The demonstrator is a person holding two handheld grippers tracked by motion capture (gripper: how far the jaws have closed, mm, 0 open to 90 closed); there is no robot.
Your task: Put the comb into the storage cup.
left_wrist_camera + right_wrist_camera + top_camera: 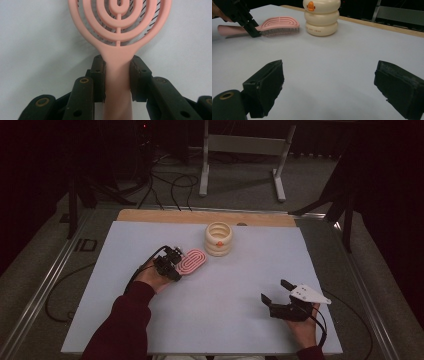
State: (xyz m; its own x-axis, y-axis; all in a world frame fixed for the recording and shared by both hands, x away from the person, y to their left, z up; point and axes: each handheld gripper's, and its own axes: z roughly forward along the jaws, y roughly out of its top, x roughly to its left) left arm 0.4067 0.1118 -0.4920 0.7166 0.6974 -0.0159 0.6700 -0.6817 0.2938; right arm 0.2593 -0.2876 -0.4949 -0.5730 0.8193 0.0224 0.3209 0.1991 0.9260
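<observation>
Your left gripper (117,75) is clamped on the pink hairbrush (193,260) at the neck of its handle, pads pressing both sides; brush lies bristles-down on the white table (225,290), near the cream ringed container (219,239). Your right gripper (329,87) hangs wide open, nothing between.

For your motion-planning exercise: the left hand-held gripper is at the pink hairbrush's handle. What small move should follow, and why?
Probably lift slightly: the left hand-held gripper has its pads pressed on the pink hairbrush handle, bristles down on the table.
</observation>
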